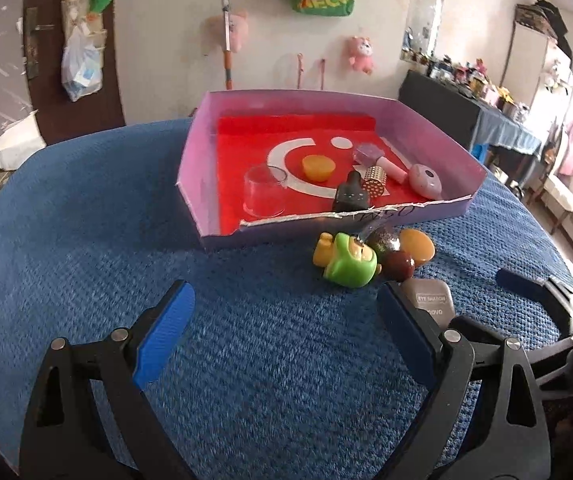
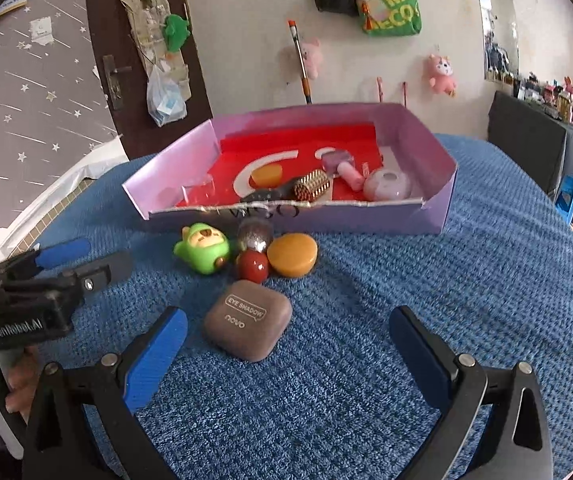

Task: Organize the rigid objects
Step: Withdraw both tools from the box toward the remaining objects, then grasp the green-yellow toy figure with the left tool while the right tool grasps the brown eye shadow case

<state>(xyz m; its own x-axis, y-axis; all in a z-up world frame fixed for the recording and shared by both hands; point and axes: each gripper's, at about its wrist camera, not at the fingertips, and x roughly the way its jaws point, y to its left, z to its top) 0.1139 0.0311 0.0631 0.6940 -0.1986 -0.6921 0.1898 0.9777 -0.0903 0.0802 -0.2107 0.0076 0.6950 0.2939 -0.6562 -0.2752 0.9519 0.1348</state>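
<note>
Left gripper [image 1: 286, 332] spread wide, empty, eyeshadow case [image 2: 247, 325] off its right finger. Case flat on blue cover [image 2: 406, 280], just ahead between right gripper [image 2: 286, 354] fingers, also agape, empty: nearer hand. Purple box [image 2: 442, 184] beyond, toys between.

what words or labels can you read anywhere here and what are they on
"EYE SHADOW" and "novo": lid of the brown case on the blue cloth.
"GenRobot.AI", partly blurred: body of the left gripper.
"ME" over "ECO", cut off: green bag on the wall.
Dark lettering on the box front wall: torn and blurred, unreadable.
Papers pinned high on the wall: too small.
</note>
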